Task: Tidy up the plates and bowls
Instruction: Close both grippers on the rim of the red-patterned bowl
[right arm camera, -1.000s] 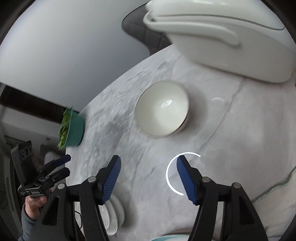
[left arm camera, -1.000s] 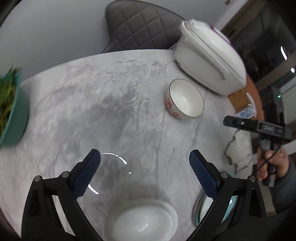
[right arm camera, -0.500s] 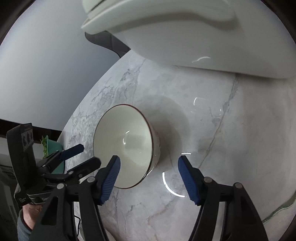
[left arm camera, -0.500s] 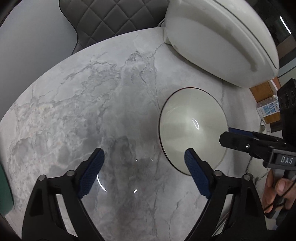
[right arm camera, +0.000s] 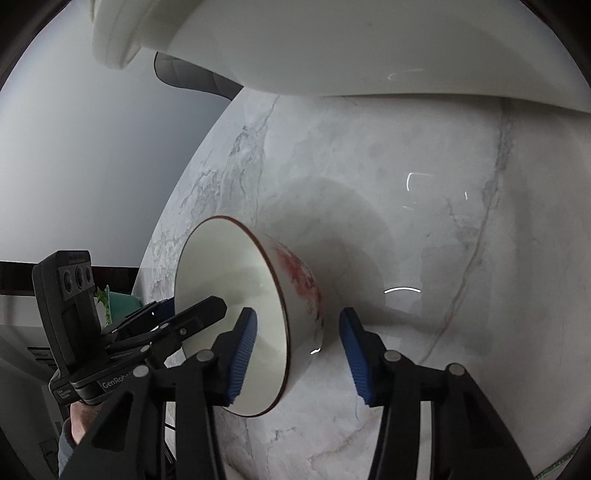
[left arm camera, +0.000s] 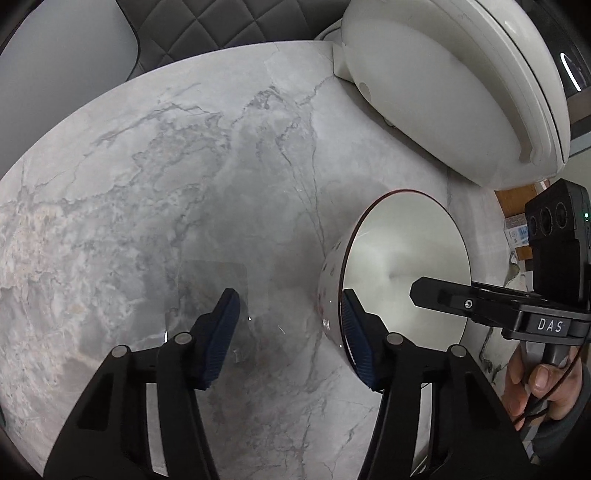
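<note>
A white bowl (left arm camera: 402,273) with a dark red rim and red pattern outside sits on the marble table (left arm camera: 184,184). It also shows in the right wrist view (right arm camera: 236,280). My left gripper (left arm camera: 290,334) is open, with its right finger inside the bowl's rim and its left finger outside over the table. My right gripper (right arm camera: 295,349) is open and straddles the bowl's near wall, left finger inside, right finger outside. Neither gripper is closed on the bowl.
A large white rice cooker (left arm camera: 454,88) stands at the table's far right, close behind the bowl; it fills the top of the right wrist view (right arm camera: 332,44). A grey quilted chair (left arm camera: 221,26) stands behind the table. A green bowl of greens (right arm camera: 118,302) is partly hidden.
Both grippers have moved in on the red-rimmed bowl from opposite sides and now each has one finger inside its rim. The left gripper's jaws have narrowed somewhat.
</note>
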`<state>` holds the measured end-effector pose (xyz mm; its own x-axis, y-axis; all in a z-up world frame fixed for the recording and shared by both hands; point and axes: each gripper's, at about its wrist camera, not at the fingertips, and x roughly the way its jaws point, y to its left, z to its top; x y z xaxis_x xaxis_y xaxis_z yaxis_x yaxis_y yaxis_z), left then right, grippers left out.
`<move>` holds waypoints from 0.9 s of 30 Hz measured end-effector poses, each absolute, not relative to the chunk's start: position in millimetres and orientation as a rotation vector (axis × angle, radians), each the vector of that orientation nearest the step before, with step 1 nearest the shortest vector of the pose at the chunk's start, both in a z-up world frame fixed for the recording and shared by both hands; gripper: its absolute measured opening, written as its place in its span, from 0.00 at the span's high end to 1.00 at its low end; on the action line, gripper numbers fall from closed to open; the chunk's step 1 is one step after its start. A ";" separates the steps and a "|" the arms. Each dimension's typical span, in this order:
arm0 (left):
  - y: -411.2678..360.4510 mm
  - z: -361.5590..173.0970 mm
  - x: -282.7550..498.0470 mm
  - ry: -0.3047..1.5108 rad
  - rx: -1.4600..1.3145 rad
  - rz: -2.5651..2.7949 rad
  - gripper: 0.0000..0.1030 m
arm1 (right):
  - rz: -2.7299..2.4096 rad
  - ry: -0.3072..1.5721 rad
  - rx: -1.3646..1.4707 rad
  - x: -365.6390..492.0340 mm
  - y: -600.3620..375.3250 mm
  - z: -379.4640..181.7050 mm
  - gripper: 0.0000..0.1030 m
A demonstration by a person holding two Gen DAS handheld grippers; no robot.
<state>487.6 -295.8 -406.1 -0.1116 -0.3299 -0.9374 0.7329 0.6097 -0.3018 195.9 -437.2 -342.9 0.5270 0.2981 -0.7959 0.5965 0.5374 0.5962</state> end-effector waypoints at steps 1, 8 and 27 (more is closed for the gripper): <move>-296.4 -407.3 488.3 1.416 0.364 -0.940 0.50 | -0.220 1.042 1.034 195.9 -437.0 -343.5 0.59; -301.6 -412.0 486.3 1.446 0.311 -0.979 0.76 | -0.219 1.035 1.028 197.5 -440.2 -345.5 0.78; -274.8 -392.9 468.8 1.485 0.246 -0.999 0.87 | -0.128 1.051 1.115 200.4 -428.4 -346.1 0.76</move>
